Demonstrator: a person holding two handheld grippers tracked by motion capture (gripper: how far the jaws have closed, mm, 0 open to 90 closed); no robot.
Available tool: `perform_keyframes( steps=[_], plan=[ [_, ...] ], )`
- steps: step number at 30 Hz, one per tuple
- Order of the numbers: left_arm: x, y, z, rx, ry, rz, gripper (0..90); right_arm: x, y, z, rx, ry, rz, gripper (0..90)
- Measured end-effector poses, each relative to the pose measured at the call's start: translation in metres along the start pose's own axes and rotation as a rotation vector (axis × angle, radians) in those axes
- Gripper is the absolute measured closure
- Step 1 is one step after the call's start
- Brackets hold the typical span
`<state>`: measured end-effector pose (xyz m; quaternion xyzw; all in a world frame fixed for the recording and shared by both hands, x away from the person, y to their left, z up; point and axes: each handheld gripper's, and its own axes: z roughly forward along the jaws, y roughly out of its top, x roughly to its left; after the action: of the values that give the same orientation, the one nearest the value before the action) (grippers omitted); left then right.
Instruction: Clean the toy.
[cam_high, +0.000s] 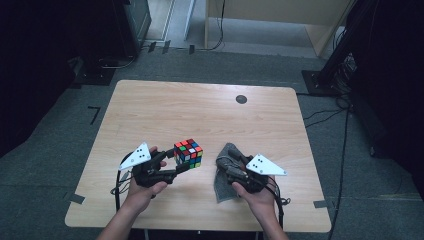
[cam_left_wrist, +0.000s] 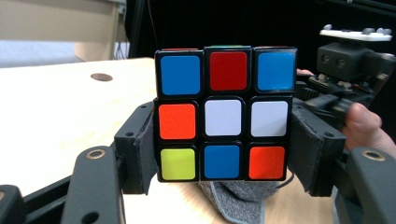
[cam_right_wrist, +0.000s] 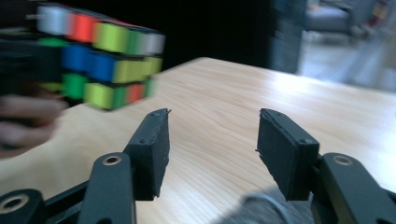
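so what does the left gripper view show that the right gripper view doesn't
Left gripper view alone: the left gripper shut on the multicoloured puzzle cube, whose near face has a white centre square, and the round dark disc set in the tabletop. Right gripper view alone: the right gripper with jaws apart and nothing between them. Both: the cube, the pale wooden table and part of the grey cloth.
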<state>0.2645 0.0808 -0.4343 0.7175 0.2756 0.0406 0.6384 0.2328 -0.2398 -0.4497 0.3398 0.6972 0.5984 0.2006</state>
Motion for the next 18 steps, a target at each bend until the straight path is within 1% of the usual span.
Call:
perform_keyframes(
  steps=[1,3,5,7,8,9,13,18],
  plan=[
    [0.001,0.001,0.000,0.014,-0.007,-0.006,34.5,0.003,0.000,0.001,-0.006,0.040,-0.015,42.7],
    [0.002,0.002,0.000,0.033,-0.014,-0.008,34.5,0.009,-0.001,0.005,-0.014,0.102,-0.049,40.7],
    [0.003,0.002,0.001,0.046,-0.019,-0.014,34.5,0.014,-0.002,0.008,-0.008,0.120,-0.077,38.6],
    [0.004,0.002,0.001,0.052,-0.017,-0.018,34.5,0.018,-0.004,0.011,-0.001,0.117,-0.111,37.6],
    [0.004,0.002,0.002,0.053,-0.016,-0.022,34.5,0.019,-0.005,0.012,0.000,0.113,-0.121,36.8],
    [0.004,0.002,0.002,0.056,-0.016,-0.021,34.5,0.021,-0.005,0.012,0.002,0.101,-0.143,35.9],
    [0.004,0.003,0.003,0.069,-0.034,-0.023,34.5,0.028,-0.007,0.014,-0.004,0.084,-0.221,33.0],
    [0.006,0.002,0.002,0.084,-0.040,-0.004,34.4,0.032,-0.007,0.015,-0.024,0.095,-0.243,31.9]
  ],
)
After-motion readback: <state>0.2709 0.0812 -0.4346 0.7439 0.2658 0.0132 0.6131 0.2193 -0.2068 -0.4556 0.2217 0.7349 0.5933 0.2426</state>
